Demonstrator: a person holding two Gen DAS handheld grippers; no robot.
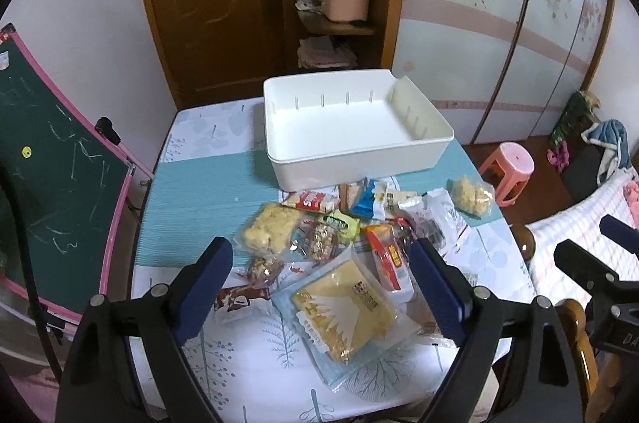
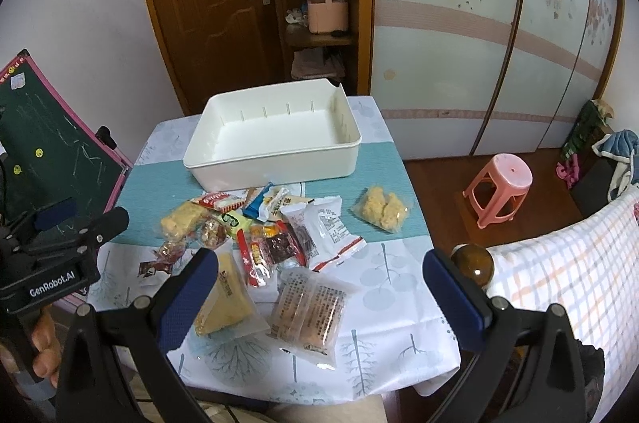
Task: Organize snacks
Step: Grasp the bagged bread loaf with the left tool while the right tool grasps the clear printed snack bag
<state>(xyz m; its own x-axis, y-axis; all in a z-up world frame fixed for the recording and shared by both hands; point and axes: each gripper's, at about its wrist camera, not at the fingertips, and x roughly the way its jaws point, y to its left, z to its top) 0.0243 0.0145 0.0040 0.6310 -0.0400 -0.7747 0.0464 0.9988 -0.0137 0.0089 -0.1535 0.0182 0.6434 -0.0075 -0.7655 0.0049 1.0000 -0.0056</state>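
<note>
Hovering over the near end of the table, the left gripper has its blue-padded jaws spread wide with nothing pinched between them; below the gap, in the lower centre of the left wrist view, lies a yellow cake packet flat on the tree-print cloth, clear of both pads. Around it, in the middle of the frame, the rest of the snacks sit in a loose heap: a clear bag of pale puffed pieces at the heap's left, a red-and-white wrapper toward the right pad, a blue-and-white packet just under the box, and a brown wrapper beside the left pad. One small bag of yellow clusters lies apart at centre right. Behind the heap, upper centre, stands the white storage box on the teal runner, its inside bare. In the right wrist view the right gripper is likewise wide apart and holds nothing, with a clear packet of brown biscuits on the cloth under the gap, lower centre. At that frame's left edge the other gripper body shows, a hand wrapped round its grip. A pink stool stands on the floor at centre right, and a green chalkboard leans at far left
</note>
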